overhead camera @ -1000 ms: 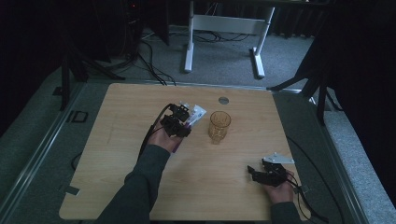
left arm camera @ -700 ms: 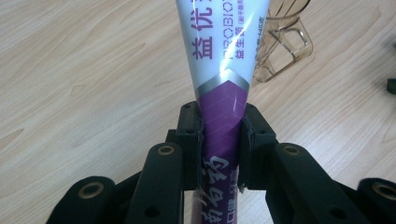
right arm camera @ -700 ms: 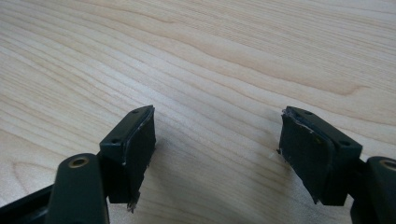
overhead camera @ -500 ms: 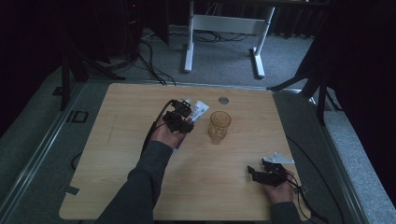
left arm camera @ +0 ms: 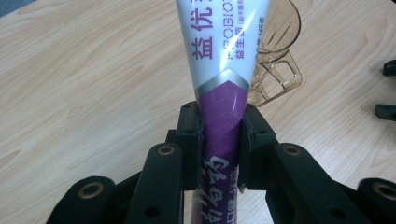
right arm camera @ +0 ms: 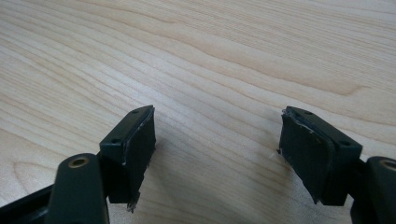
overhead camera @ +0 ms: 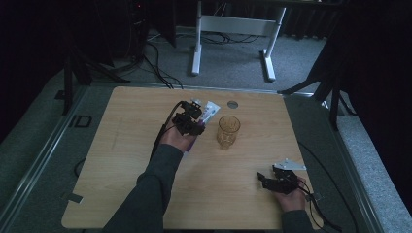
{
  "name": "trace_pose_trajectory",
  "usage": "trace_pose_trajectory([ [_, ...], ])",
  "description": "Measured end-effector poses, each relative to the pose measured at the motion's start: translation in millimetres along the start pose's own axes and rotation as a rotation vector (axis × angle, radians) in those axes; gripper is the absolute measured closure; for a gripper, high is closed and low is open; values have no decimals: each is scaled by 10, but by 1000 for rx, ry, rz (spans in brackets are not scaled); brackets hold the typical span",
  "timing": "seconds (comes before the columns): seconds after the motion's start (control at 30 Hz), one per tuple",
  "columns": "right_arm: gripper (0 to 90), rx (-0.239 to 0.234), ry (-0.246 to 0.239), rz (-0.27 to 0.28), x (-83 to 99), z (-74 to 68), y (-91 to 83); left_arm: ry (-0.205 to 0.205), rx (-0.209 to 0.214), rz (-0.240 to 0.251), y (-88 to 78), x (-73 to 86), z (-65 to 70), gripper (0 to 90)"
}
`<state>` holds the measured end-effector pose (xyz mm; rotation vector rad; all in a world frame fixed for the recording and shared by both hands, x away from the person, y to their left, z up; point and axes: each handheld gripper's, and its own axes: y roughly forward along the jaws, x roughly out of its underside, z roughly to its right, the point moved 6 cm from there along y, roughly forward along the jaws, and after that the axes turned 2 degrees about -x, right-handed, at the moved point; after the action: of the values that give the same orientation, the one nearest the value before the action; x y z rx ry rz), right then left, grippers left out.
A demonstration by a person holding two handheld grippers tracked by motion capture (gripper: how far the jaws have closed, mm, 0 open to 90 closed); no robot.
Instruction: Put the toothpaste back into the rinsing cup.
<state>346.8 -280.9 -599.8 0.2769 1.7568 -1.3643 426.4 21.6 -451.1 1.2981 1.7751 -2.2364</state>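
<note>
One cup point(overhead camera: 228, 131) stands just to the right of your left hand-held gripper point(overhead camera: 190, 121), amber and see-through, close beside the tube point(left arm camera: 226, 70) you hold; in the left gripper view its rim and handle peek out from behind the tube's right edge. A small round grey disc point(overhead camera: 232, 104) is set in the tabletop point(overhead camera: 126, 145) beyond the cup. Nothing lies between the tube and the cup.

Your left hand-held gripper is clamped on the tube: both pads press the purple lower part, and the white printed part widens out past the jaws. In the high view the tube's white end point(overhead camera: 210, 110) pokes out beyond the gripper, toward the far edge.

Your right hand-held gripper point(overhead camera: 278, 180) rests near the tabletop's near right corner, well apart from cup and tube. Its jaws stand wide apart with bare wood between them, and the pads point(right arm camera: 140, 140) grip nothing.

The tabletop is pale wood with rounded corners. Around it you have grey carpet, dark stands, trailing cables and a white frame point(overhead camera: 233, 24) on the floor beyond the far edge.
</note>
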Motion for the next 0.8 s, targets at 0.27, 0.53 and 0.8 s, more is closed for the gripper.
trace_pose_trajectory([
  [0.27, 269, -1, -1, 0, 0, 0, 0, 2, -10, 43, -50, -112, 37, 735],
  [0.53, 269, -1, -1, 0, 0, 0, 0, 7, -12, 85, -74, -197, 69, 735],
  [0.8, 268, -1, -2, 0, -1, -1, 1, 16, -5, 142, -98, -235, 49, 735],
])
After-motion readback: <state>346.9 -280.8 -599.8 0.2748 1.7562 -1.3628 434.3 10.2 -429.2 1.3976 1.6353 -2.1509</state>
